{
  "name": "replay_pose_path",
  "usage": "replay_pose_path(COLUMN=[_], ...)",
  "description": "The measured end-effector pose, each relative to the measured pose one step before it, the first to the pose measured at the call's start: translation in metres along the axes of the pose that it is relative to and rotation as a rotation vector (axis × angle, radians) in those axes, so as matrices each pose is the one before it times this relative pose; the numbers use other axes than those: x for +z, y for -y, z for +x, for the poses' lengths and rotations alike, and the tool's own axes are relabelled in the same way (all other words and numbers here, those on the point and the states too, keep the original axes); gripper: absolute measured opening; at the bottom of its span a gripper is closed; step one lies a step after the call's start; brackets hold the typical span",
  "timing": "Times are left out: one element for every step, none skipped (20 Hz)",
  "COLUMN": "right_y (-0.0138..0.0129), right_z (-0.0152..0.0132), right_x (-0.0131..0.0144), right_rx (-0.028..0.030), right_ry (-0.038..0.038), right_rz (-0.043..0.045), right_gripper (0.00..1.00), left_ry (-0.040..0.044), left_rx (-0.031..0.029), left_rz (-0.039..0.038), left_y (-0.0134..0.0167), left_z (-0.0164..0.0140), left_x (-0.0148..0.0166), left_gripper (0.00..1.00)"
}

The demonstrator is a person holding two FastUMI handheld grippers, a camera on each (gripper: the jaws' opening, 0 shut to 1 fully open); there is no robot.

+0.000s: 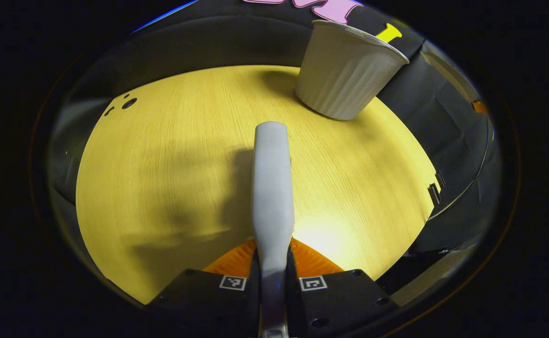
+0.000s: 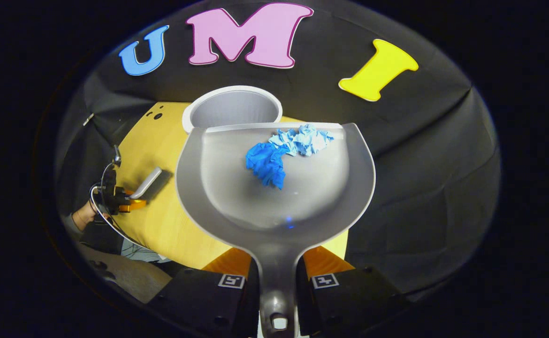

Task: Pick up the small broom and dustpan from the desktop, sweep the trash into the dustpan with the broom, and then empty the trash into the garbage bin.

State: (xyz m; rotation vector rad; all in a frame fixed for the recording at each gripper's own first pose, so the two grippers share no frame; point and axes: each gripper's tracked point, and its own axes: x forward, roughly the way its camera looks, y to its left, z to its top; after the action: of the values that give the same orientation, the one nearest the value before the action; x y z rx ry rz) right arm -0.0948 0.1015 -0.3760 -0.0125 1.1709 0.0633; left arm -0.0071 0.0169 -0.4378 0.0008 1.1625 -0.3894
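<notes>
- Holding the dustpan (image 2: 274, 188) by its handle, we had our right hand-held gripper (image 2: 277, 281) clamped on it, a finger pressing each side.
- We saw the trash (image 2: 286, 152), crumpled blue paper, lying in the pan near its front lip.
- We judged the sweeping done: no scraps showed on the surface (image 1: 171, 178) in the left gripper view.
- We held the pan raised, its lip just over the near rim of the bin (image 2: 231, 109), which stood at the far edge of the surface.
- We had the broom (image 1: 270, 188) in our left hand-held gripper (image 1: 272, 281), fingers closed on its handle, the pale end pointing out over the bare wood.
- In the left gripper view the bin (image 1: 345, 75) stood ahead and to the right, well apart from the broom.
- In the right gripper view we could see the left hand-held gripper (image 2: 131, 199) far off at the surface's left side, with the broom low over the wood.
- We reckoned one step was left: tipping the pan forward so the paper slid into the bin.
- We thought the paper might catch on the lip or fall short of the rim.
</notes>
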Motion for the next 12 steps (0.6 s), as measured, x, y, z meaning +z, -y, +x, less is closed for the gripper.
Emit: replay_pose_path(right_y=[0.00138,0.00244,0.00138,0.00263,0.00077,0.00364,0.00385,0.00398,0.00449,0.00578,0.00564,0.00483], right_z=[-0.00111,-0.00205,-0.00104,0.00019,0.00035,-0.00207,-0.00179,0.0016,-0.00189,-0.00323,-0.00173,-0.00304], right_x=[-0.00023,0.00125,-0.0002,-0.00022,-0.001,0.0007,0.00053,0.00144,-0.00005,0.00107,0.00102,0.00059], right_rx=[-0.00973,-0.01614,-0.01414,-0.01355,-0.00438,-0.00405,-0.00561,-0.00537,-0.01198,-0.01224,-0.01101,-0.00602], right_ry=[-0.00122,-0.00294,-0.00436,-0.00281,-0.00592,-0.00565,-0.00587,-0.00739,-0.00983,-0.01125,-0.01241,-0.01412], right_rz=[-0.01079,-0.02222,-0.02542,-0.02029,-0.01985,-0.01798,-0.01857,-0.01952,-0.02158,-0.02791,-0.02599,-0.02907], right_gripper=[0.37,0.36,0.37,0.37,0.37,0.36,0.36,0.37,0.37,0.37,0.36,0.37], left_ry=[-0.00019,-0.00047,0.00134,-0.00055,-0.00053,-0.00011,-0.00003,-0.00067,-0.00084,0.00083,0.00106,-0.00073], left_rx=[0.00181,0.00284,0.00068,-0.00163,-0.00332,-0.00258,-0.00212,-0.00176,-0.00291,-0.00179,-0.00061,0.00084], left_rz=[0.00202,0.0036,0.00221,-0.00077,-0.00375,-0.00466,-0.00442,-0.00379,-0.00272,0.00111,0.00264,0.00322], left_y=[-0.00075,-0.00081,0.0004,0.00019,0.00102,0.0004,-0.00031,0.00028,-0.00005,0.00083,-0.00179,-0.00188], left_z=[0.00004,-0.00019,-0.00016,0.00023,-0.00088,0.00076,0.00027,0.00051,-0.0003,0.00137,0.00002,-0.00023], left_x=[-0.00188,-0.00134,-0.00197,-0.00126,-0.00218,-0.00177,-0.00047,-0.00056,-0.00039,0.00013,0.00063,-0.00019], left_gripper=[0.27,0.27,0.27,0.24,0.24,0.29,0.27,0.27,0.27,0.29,0.27,0.3])
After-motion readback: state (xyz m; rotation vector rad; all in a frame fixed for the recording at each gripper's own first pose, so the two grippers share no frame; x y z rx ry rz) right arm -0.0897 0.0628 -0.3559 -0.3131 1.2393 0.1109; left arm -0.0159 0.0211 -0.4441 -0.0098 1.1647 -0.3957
